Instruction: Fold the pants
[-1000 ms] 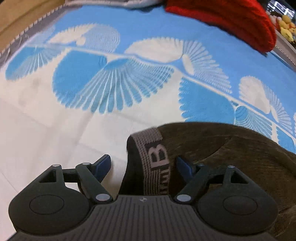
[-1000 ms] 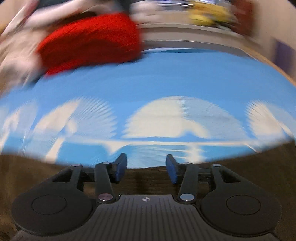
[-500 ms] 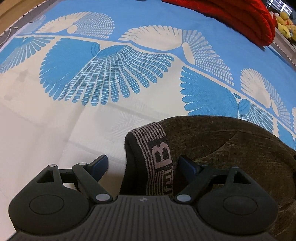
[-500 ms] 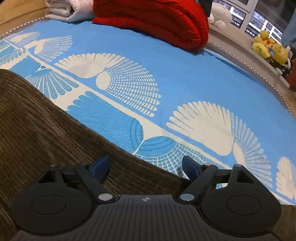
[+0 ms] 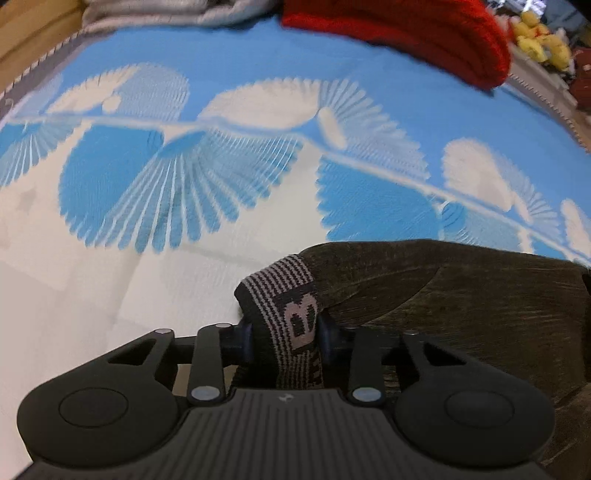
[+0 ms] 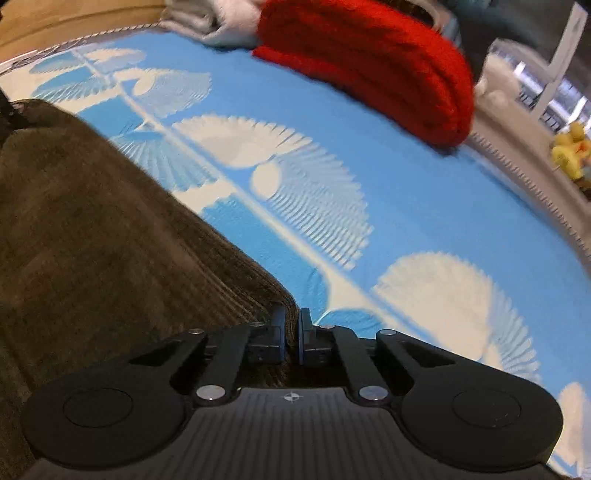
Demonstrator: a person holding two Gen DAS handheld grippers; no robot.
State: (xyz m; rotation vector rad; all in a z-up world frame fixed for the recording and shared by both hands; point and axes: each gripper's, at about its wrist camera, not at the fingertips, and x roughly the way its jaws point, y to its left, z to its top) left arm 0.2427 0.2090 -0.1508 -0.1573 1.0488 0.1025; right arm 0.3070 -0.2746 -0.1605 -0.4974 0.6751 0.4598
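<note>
Dark brown corduroy pants (image 5: 461, 295) lie on a blue and white patterned bedspread (image 5: 221, 166). Their striped grey waistband (image 5: 291, 295), marked with a letter B, sticks up at the left corner. My left gripper (image 5: 286, 338) is closing on that waistband, and both blue pads press its sides. In the right wrist view the pants (image 6: 92, 221) fill the left half. My right gripper (image 6: 291, 334) is shut on the pants' edge, with a thin fold of brown cloth pinched between the pads.
A folded red knit blanket (image 6: 369, 66) lies at the far side of the bed, with grey-white cloth (image 5: 147, 11) beside it. Yellow plush toys (image 6: 569, 151) sit on a ledge past the bed's right edge. A wooden headboard (image 5: 33, 26) borders the far left.
Both grippers stood open around the pants before; now the left has closed on the waistband and the right on the pants' edge. The right gripper also shifted along the pants' edge.
</note>
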